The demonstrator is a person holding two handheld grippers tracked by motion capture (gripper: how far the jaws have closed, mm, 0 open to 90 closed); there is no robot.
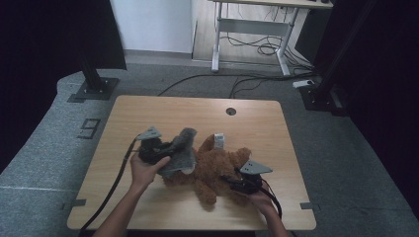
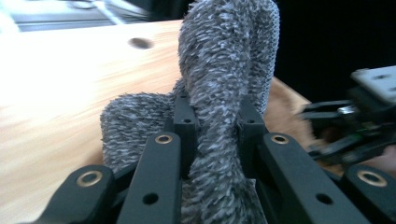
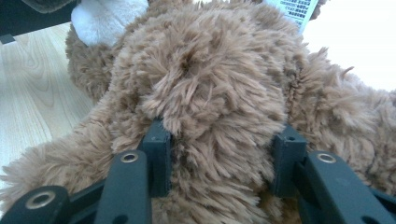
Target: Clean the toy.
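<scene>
**Two grippers engaged with a cloth and a stuffed bear on a desk**

A brown stuffed bear is seen lying near the middle of the wooden desk, between the two grippers. A grey fuzzy cloth is draped beside and partly over the bear's upper end, just ahead of the left gripper. In the left gripper view, a twisted fold of the cloth is pinched between the jaws, which are closed on it; the right gripper is visible farther off to that view's right. The right gripper is held against the bear's lower side. In the right gripper view, a mound of the bear's fur is bracketed by the jaws, which are pressed into it on both sides, gripping the bear. A white tag is visible on the bear's far side, beyond the right gripper.
</scene>
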